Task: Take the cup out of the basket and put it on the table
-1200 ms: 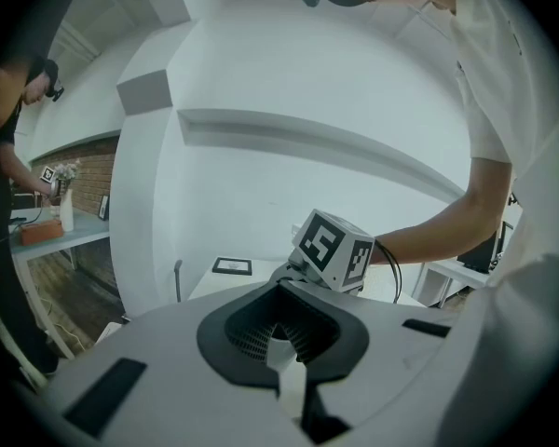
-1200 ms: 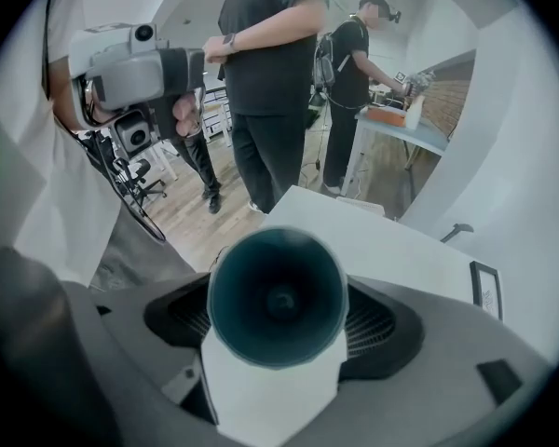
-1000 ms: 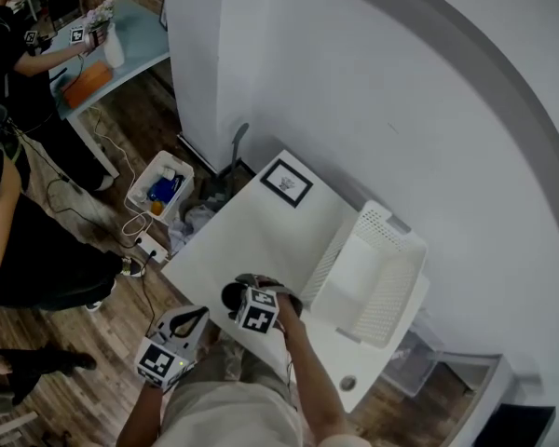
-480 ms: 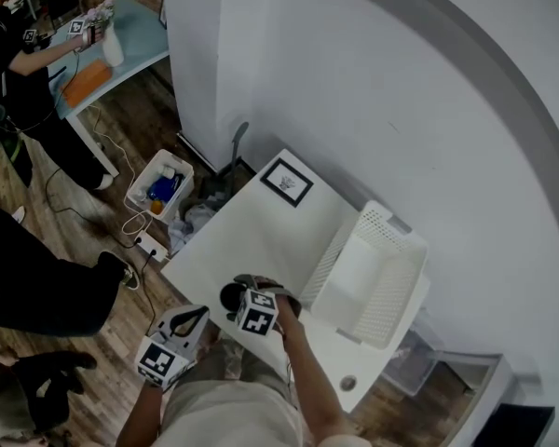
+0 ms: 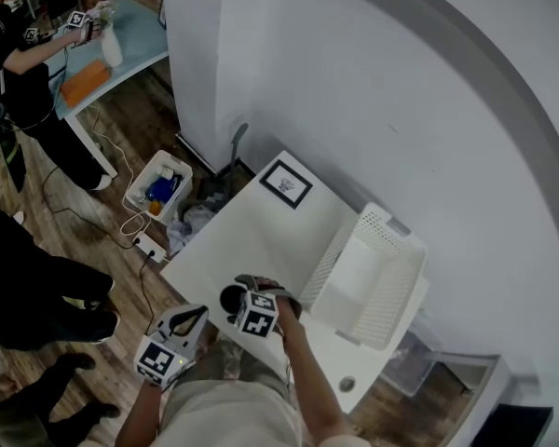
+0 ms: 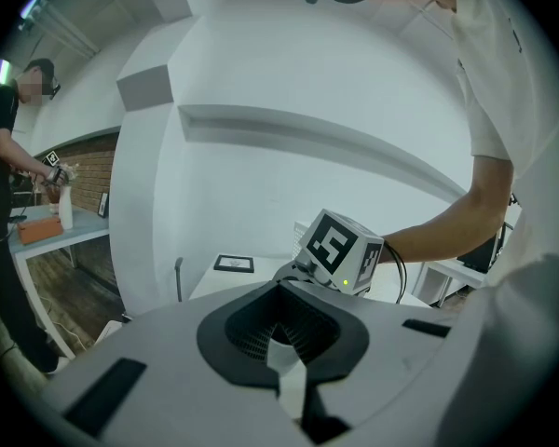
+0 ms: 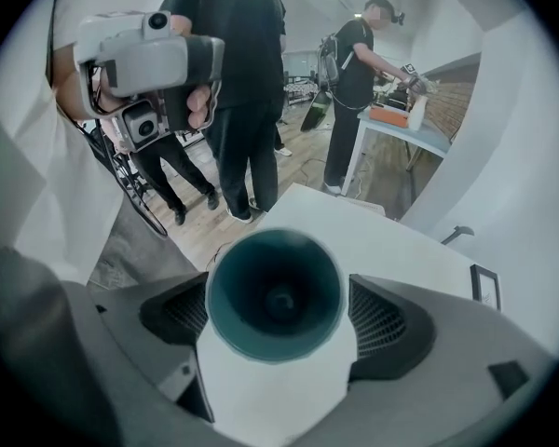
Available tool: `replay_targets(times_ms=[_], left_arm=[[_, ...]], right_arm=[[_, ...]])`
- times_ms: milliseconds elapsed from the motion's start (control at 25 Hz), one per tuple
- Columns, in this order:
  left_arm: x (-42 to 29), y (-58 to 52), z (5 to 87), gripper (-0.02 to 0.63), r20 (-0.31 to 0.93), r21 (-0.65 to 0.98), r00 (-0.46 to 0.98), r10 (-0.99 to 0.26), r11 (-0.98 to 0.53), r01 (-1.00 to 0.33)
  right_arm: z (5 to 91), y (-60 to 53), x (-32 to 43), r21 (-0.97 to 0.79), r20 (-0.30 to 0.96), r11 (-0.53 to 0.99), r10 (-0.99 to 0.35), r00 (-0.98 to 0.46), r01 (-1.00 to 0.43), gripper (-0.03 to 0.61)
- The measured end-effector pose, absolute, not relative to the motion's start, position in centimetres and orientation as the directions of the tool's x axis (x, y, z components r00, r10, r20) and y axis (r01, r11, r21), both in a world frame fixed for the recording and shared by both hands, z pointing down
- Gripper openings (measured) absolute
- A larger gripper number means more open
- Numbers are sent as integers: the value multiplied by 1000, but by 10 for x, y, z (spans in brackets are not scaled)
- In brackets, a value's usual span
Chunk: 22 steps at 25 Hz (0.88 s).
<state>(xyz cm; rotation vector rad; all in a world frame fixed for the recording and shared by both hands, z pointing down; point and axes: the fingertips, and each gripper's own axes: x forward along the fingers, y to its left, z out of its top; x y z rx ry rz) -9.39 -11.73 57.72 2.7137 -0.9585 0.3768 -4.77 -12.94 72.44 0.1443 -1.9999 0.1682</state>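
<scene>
The cup (image 5: pixel 231 298) stands upright on the white table (image 5: pixel 261 231), close to its near edge and clear of the white perforated basket (image 5: pixel 398 291), which sits along the table's right edge. The right gripper (image 5: pixel 242 294) points steeply down over the cup. Its own view looks straight into the cup's dark teal mouth. Its jaws have just been opening and now stand wide apart with the cup between them, and a thin gap shows beside the right pad, so they are no longer clamped on it.

The left gripper (image 5: pixel 191 317) hangs off the near edge, just left of the right one, aimed nearly level across the table. Its jaws are drawn together at the tips with only a thin slit left, and nothing is held in the hollow behind them.

A black-framed marker card (image 5: pixel 286 182) lies flat at the far left corner of the table. A white bin (image 5: pixel 158 189) holding blue items sits on the wooden floor (image 5: pixel 121 128) beyond that corner
</scene>
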Motion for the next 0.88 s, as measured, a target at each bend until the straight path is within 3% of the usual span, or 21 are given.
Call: replay_targets(times_ms=[480,760,840,880], left_arm=[[-97,-118,575,2,304,136,760,-575,-763,-632],[-95,-118,566,2,280,131,773,-569,-775,-618],[-94,-117,561,2,268,123,779,-567,-782,-611],[-93,-117,558,2,261,121,782,-566,-785,-608]], right_arm=[[687,-119,-39,-42,890,976,-62,-452,-215,436],[613,-121,-40,49,780,942,-244,-576,-332,431],[587,-124,-37,92,715,911,-341,-611,-402,380],[574,-127,-33,110,674,886,-399,-622,-450,299]])
